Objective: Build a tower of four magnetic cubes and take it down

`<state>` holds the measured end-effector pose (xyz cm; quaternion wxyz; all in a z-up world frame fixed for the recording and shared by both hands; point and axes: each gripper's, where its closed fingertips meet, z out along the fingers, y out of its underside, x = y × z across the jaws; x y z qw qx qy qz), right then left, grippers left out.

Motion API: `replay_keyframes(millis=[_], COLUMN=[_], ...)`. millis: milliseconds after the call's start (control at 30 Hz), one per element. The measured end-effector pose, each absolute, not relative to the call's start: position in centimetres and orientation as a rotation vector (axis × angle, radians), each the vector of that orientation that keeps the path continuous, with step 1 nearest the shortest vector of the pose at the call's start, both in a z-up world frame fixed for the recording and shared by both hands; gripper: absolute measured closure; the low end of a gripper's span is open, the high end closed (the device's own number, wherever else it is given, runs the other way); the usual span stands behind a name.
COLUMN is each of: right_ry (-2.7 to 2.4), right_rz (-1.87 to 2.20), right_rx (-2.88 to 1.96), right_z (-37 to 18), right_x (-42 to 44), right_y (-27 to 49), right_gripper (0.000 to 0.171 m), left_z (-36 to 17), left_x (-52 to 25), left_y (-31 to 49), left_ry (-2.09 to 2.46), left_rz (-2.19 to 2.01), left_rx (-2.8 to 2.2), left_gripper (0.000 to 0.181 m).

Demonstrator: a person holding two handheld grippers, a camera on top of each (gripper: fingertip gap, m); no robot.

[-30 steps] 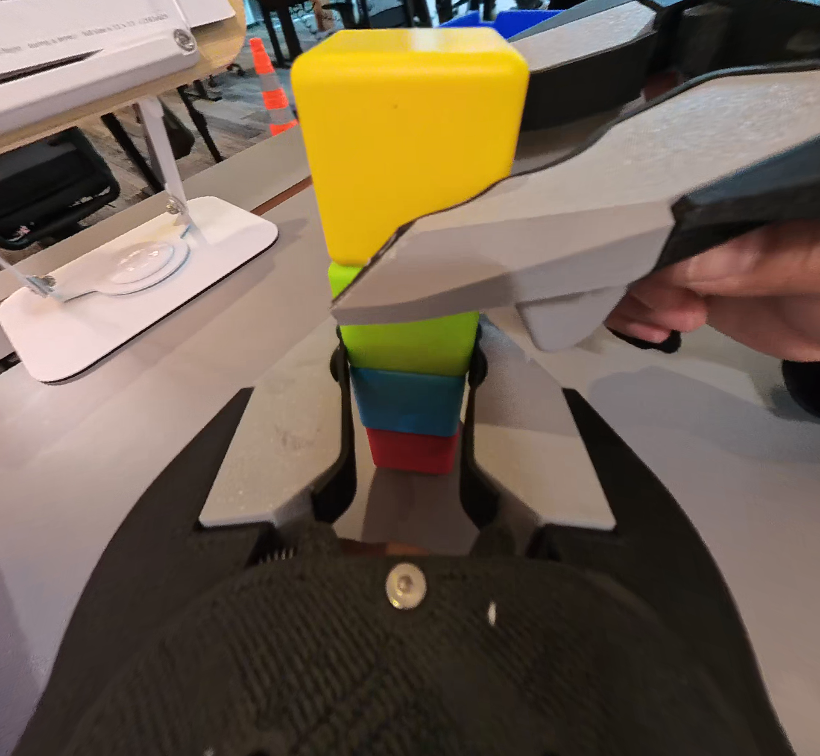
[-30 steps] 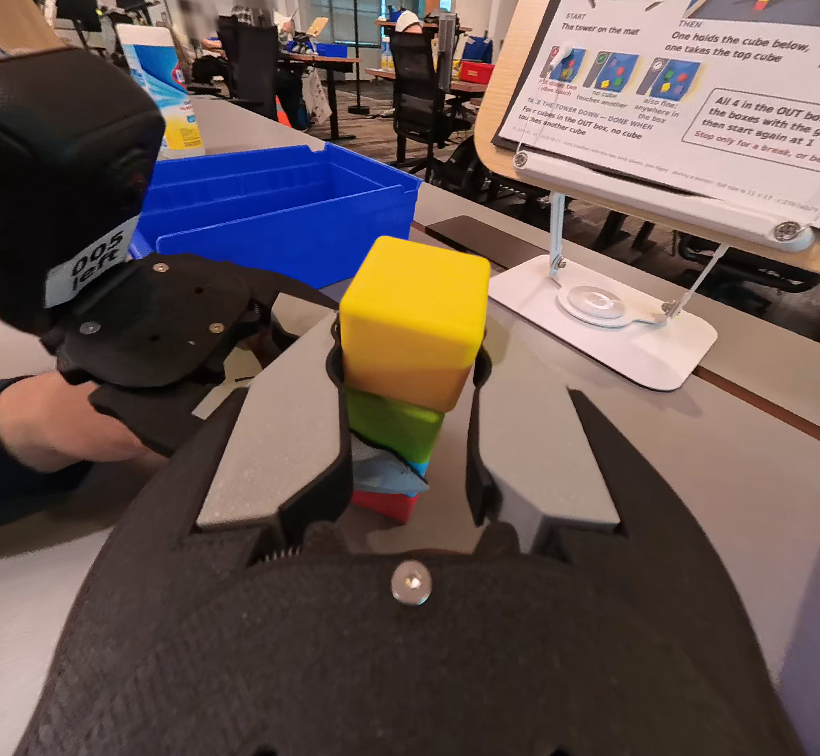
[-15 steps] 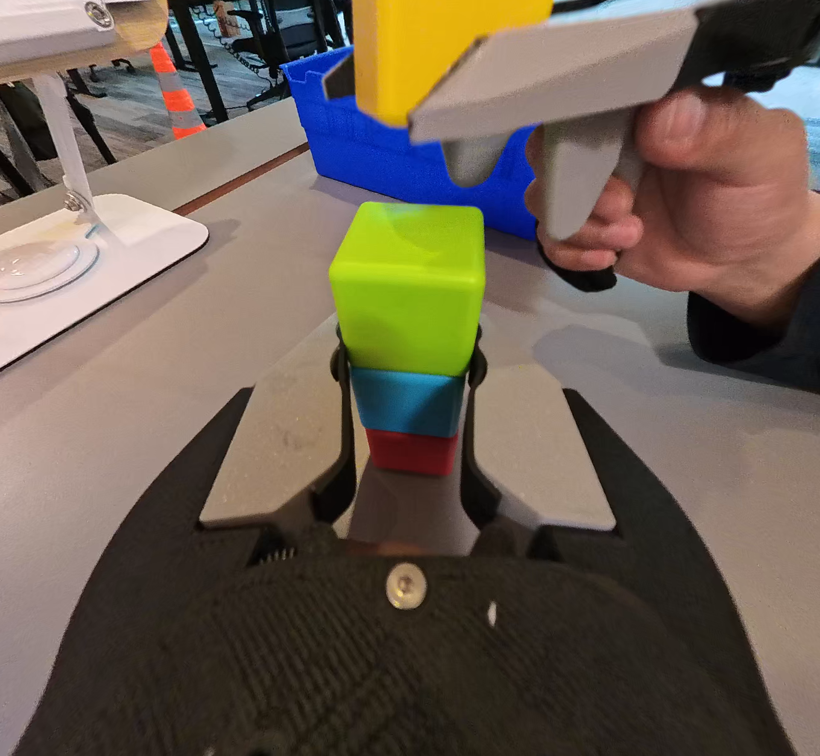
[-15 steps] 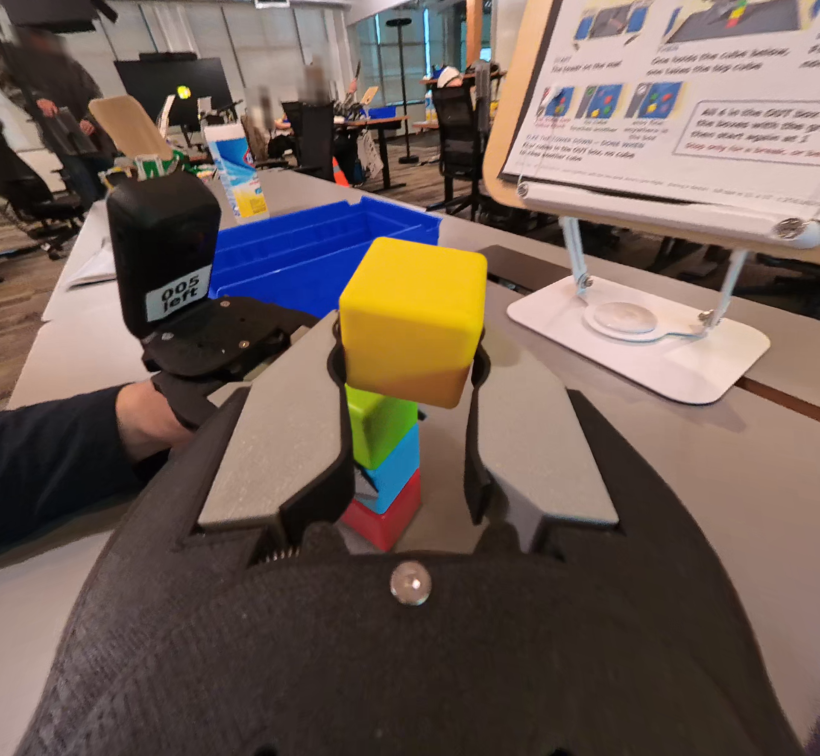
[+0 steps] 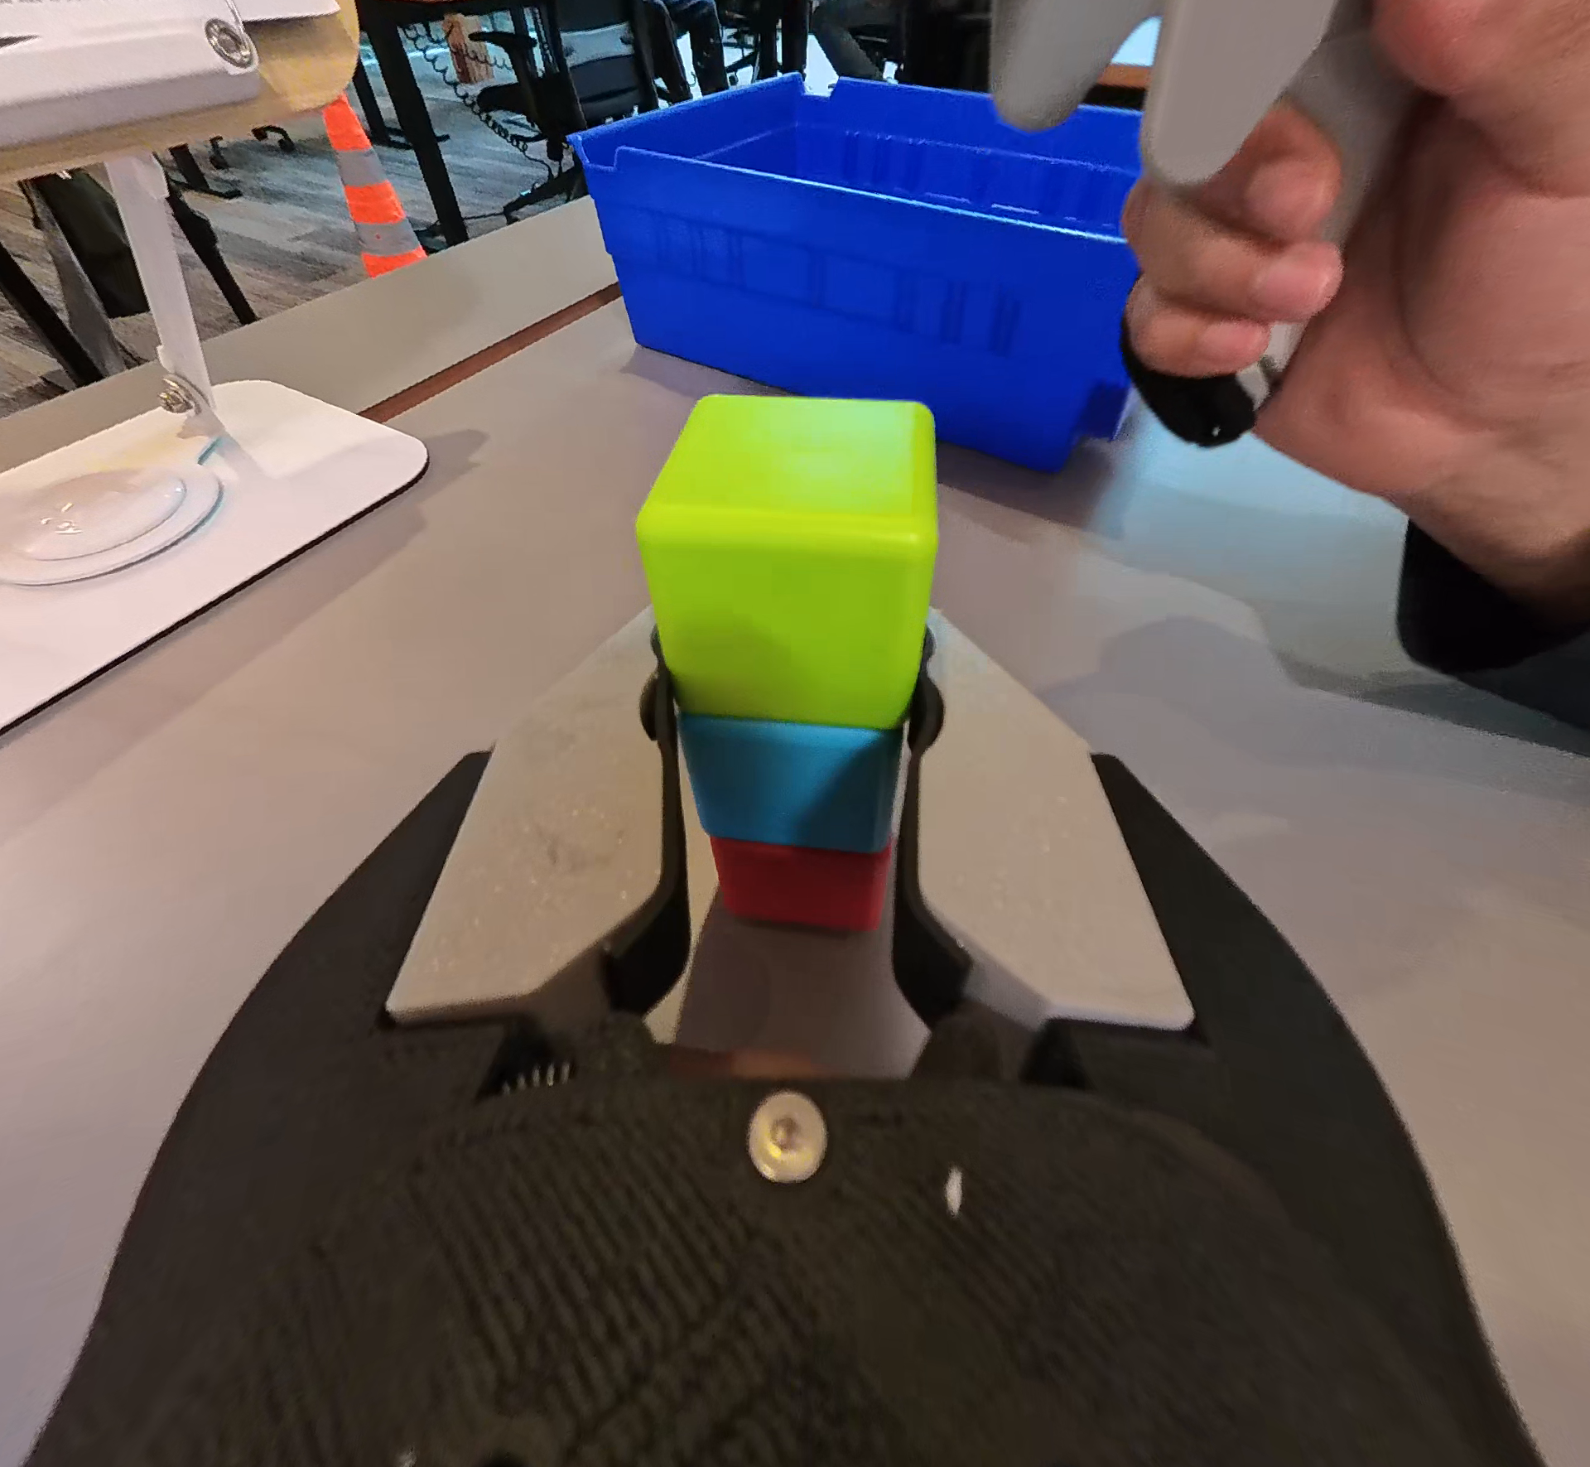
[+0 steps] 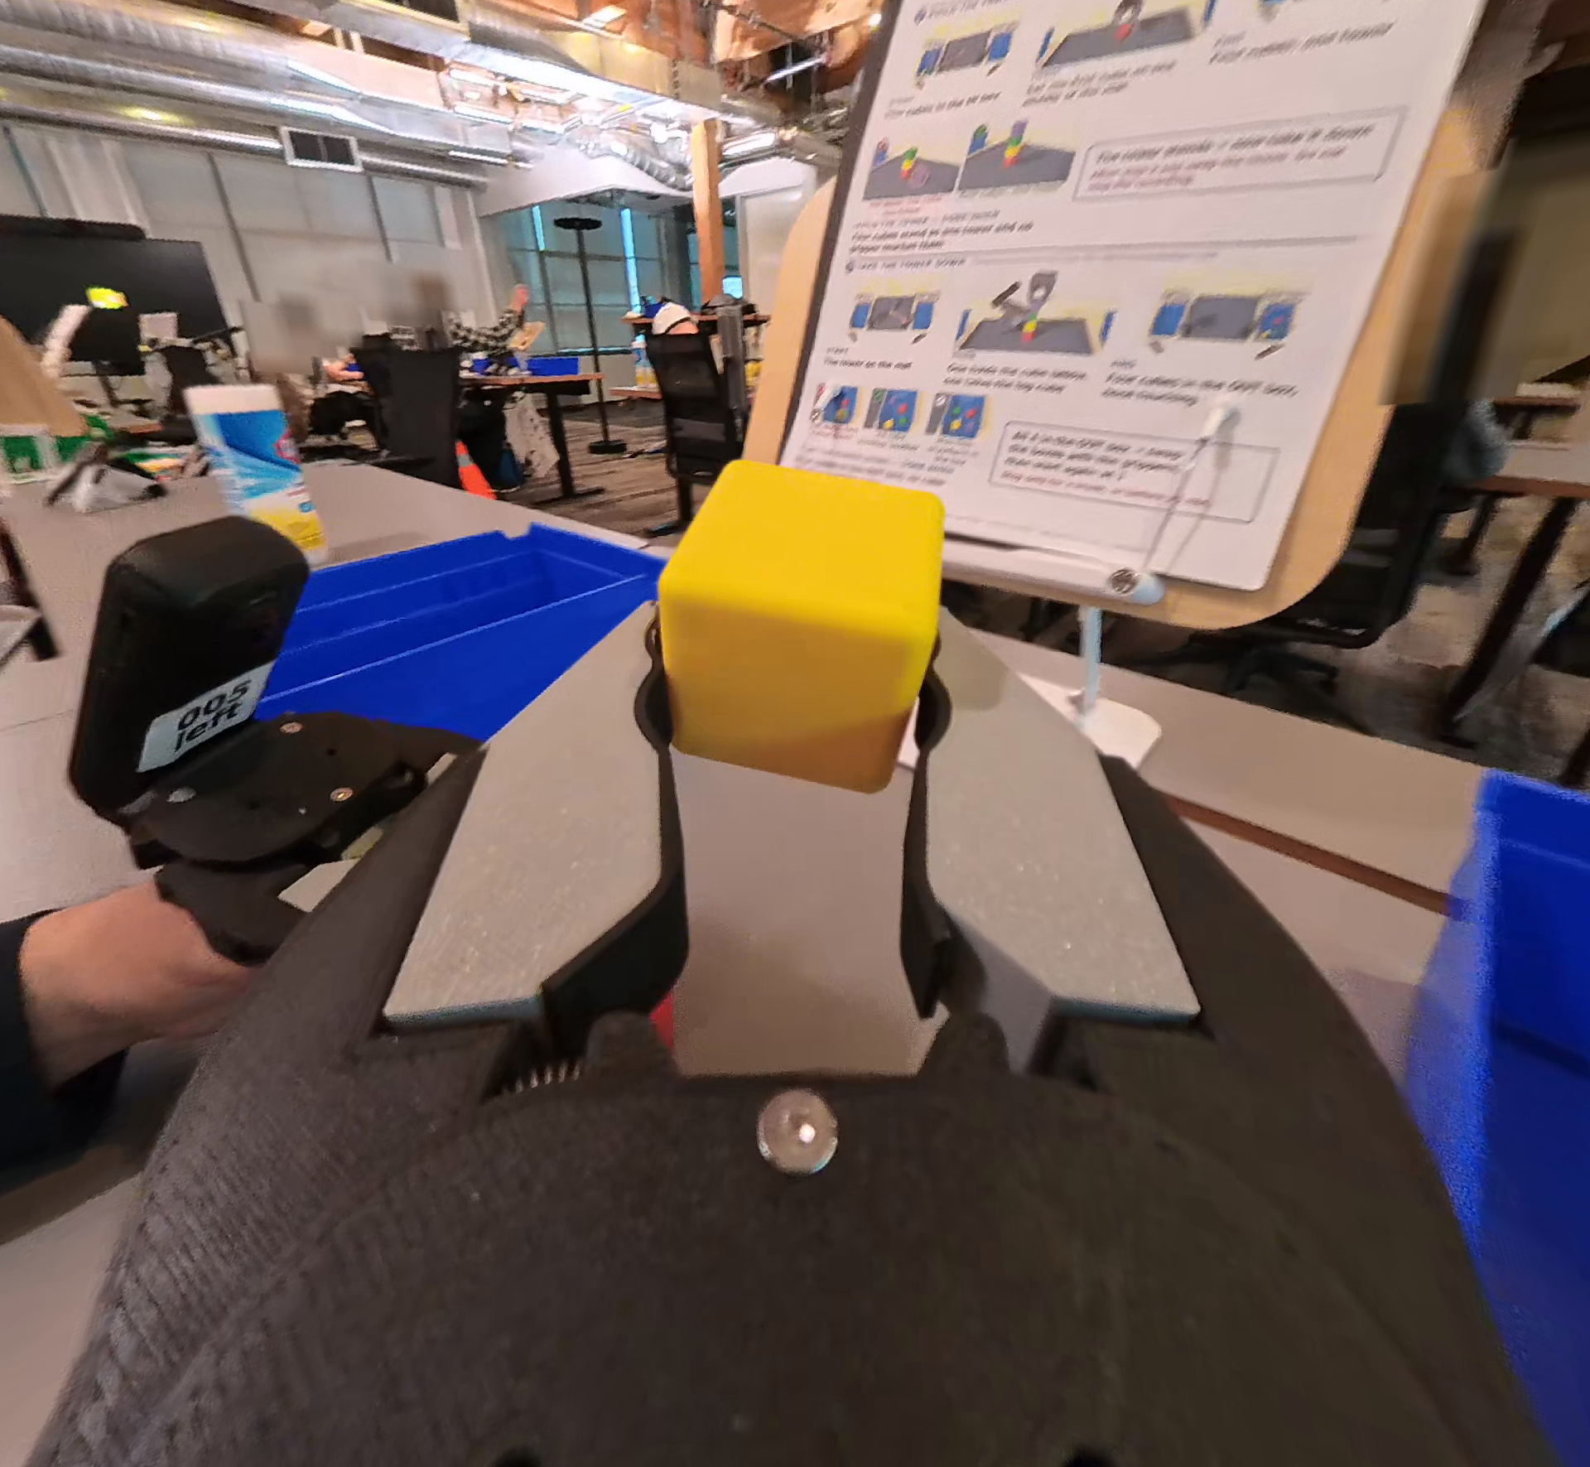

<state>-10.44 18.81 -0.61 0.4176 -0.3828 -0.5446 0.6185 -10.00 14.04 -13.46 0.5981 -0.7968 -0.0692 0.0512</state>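
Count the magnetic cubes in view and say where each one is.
4. Green cube, blue cube and red cube are stacked between the left gripper fingers; the yellow cube is in the right gripper.

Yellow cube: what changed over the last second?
The right gripper, shut on the yellow cube, pulled it off the green cube and carried it up and away. The left gripper still clamps the green cube at its base; green, blue and red remain stacked.
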Motion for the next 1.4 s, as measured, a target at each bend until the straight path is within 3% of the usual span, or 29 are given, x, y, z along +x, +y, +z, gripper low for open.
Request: replay_keyframes(millis=[133,300,600,900,1067,1200,1400], right_ry=[-1.248,-1.176,-1.507,-1.602,-1.507,-1.509,-1.621], right_rz=[1.408,1.12,0.531,0.127,0.235,0.421,0.829], right_rx=[-0.99,-1.16,-1.719,-1.747,-1.747,-1.653,-1.385], right_z=[1.3,1.1,-12.7,-17.5,-16.0,-12.1,-5.6], right_x=[-9.2,-8.6,-13.1,-15.0,-14.7,-14.0,-11.1], right_y=[22.9,33.3,49.1,54.3,54.6,51.4,37.8], right_gripper=[0.117,0.117,0.116,0.124,0.113,0.116,0.119], left_z=[-13.3,-13.4,-13.5,-13.6,-14.2,-15.6,-17.2], left_x=[-10.0,-10.2,-10.0,-9.7,-8.7,-9.2,-9.3], left_y=[14.0,14.0,14.3,14.3,14.3,14.2,14.3], left_ry=[-0.171,-0.186,-0.169,-0.158,-0.141,-0.157,-0.114], left_rz=[0.118,0.098,0.071,0.037,-0.061,-0.034,0.093], left_rx=[-1.848,-1.855,-1.859,-1.843,-1.872,-1.954,-2.068], left_gripper=[0.13,0.13,0.13,0.13,0.127,0.116,0.128])
